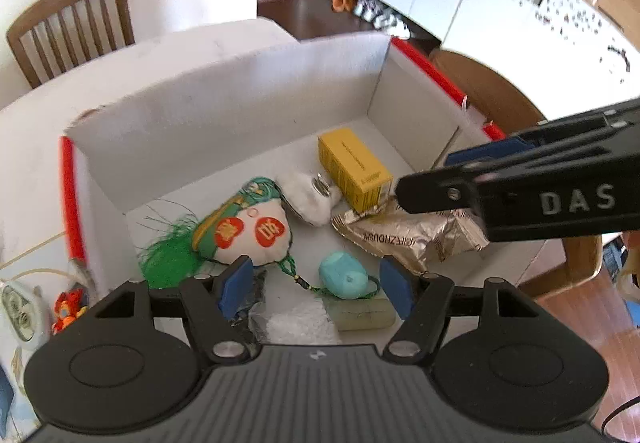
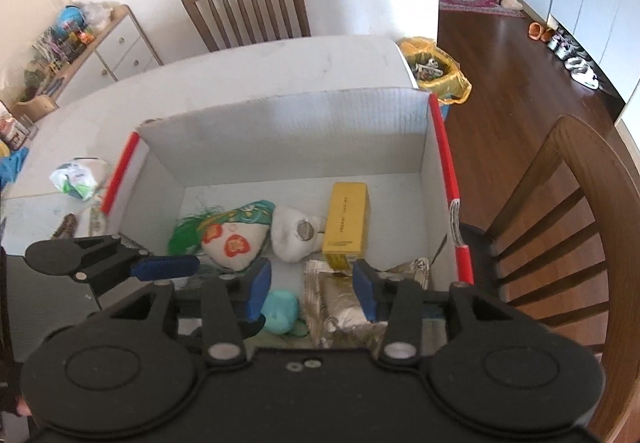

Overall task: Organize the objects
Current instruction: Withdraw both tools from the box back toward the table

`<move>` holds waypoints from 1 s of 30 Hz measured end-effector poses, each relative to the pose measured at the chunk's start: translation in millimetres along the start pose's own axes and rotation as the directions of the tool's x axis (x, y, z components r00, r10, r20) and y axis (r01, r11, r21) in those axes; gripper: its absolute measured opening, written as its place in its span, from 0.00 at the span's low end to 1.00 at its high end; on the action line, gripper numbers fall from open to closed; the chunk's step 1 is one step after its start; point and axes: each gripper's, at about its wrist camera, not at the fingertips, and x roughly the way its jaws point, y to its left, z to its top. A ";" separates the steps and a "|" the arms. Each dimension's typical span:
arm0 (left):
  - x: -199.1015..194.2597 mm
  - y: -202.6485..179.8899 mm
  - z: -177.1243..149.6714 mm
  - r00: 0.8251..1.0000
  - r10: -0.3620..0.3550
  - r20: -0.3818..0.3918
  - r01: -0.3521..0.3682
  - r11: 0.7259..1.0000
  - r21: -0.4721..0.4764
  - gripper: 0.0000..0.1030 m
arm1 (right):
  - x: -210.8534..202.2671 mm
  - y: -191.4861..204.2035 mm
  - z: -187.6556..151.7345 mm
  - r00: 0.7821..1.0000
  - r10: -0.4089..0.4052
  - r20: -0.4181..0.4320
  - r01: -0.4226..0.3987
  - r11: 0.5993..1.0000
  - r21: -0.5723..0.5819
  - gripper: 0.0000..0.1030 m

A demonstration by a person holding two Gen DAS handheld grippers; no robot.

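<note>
A white cardboard box (image 1: 224, 99) (image 2: 288, 123) with red edges stands on the white table. It holds a yellow carton (image 1: 354, 171) (image 2: 347, 219), a green tasselled embroidered sachet (image 1: 244, 231) (image 2: 232, 235), a white pouch (image 1: 310, 195) (image 2: 294, 233), a crumpled foil packet (image 1: 404, 239) (image 2: 340, 299), a teal lump (image 1: 344, 275) (image 2: 280, 311) and a pale bar (image 1: 362, 313). My left gripper (image 1: 316, 288) hangs open above the teal lump, touching nothing. My right gripper (image 2: 311, 294) (image 1: 440, 175) is open over the foil packet, its pads clear of it.
Wooden chairs stand behind the table (image 2: 248, 3) and at its right (image 2: 560, 223). A green-and-white packet (image 2: 74, 177) lies on the table left of the box. An orange toy (image 1: 68, 307) sits by the box's near left corner. A yellow-lined bin (image 2: 436, 67) stands on the floor.
</note>
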 end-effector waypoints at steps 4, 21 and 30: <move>-23.8 3.9 -2.9 0.998 0.003 0.061 -0.002 1.000 -0.018 0.67 | -22.5 4.7 -4.7 0.999 0.021 0.049 -0.021 1.000 0.000 0.45; -134.3 51.1 -38.7 0.964 0.095 0.249 -0.078 0.994 -0.077 0.82 | -75.4 55.3 -21.8 0.975 0.122 0.188 -0.122 0.992 -0.011 0.70; -166.2 89.5 -58.0 0.952 0.120 0.281 -0.089 0.989 -0.122 0.91 | -79.9 101.3 -28.1 0.957 0.162 0.240 -0.151 0.986 -0.067 0.94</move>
